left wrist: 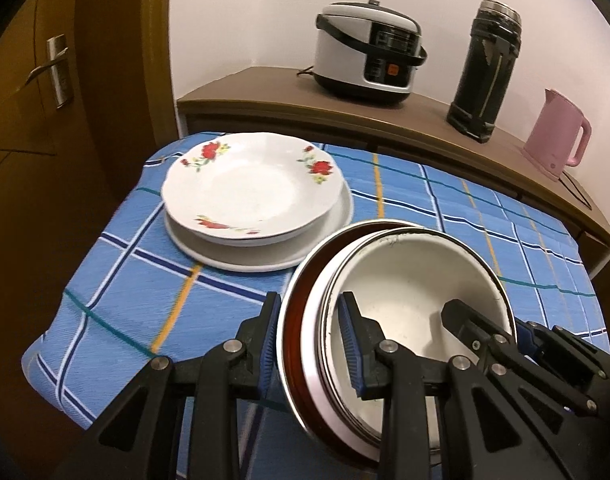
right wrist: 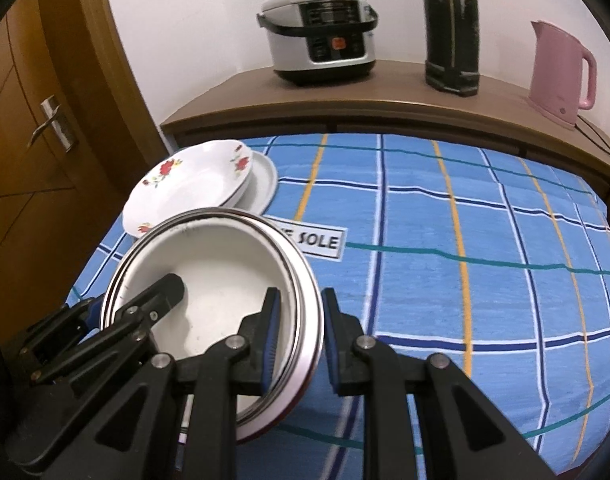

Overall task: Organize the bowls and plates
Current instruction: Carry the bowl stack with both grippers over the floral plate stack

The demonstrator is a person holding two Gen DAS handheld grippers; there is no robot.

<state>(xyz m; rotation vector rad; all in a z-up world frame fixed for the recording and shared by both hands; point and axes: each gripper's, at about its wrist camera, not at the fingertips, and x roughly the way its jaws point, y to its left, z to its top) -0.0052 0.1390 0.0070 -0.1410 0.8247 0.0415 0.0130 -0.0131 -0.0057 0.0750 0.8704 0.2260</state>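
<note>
I have both grippers on the same nested stack of bowls (left wrist: 405,304), one at each side of its rim. My left gripper (left wrist: 311,344) is clamped on the left rim: its outer finger sits outside the metal wall and its inner blue pad (left wrist: 351,344) lies inside the white top bowl. My right gripper (right wrist: 301,340) is closed on the opposite rim, one pad inside the white bowl, the other outside the outer bowl's wall. In each wrist view I see the other gripper's black finger reaching into the bowl from the far side.

The stack is at least three deep: a white enamel bowl on top with a dark chipped rim, another pale rim below it, and an outer metal one with a reddish inner wall. It is tilted towards the cameras over the near edge of the table (right wrist: 485,280), which is covered with a blue checked cloth. I cannot tell whether its base touches the cloth.

Near the far left corner of the table sits a pile of plates (left wrist: 253,188): a flowered deep plate on top of a plain white, wider one. The bowls are just beside that pile, nearer to me. A printed label (right wrist: 321,242) lies on the cloth behind the bowls.

Beyond the table's far edge a wooden sideboard (right wrist: 385,100) carries a multicooker (left wrist: 367,56), a dark thermos flask (left wrist: 485,68) and a pink kettle (left wrist: 557,136). A wooden door (left wrist: 33,92) stands at the left.
</note>
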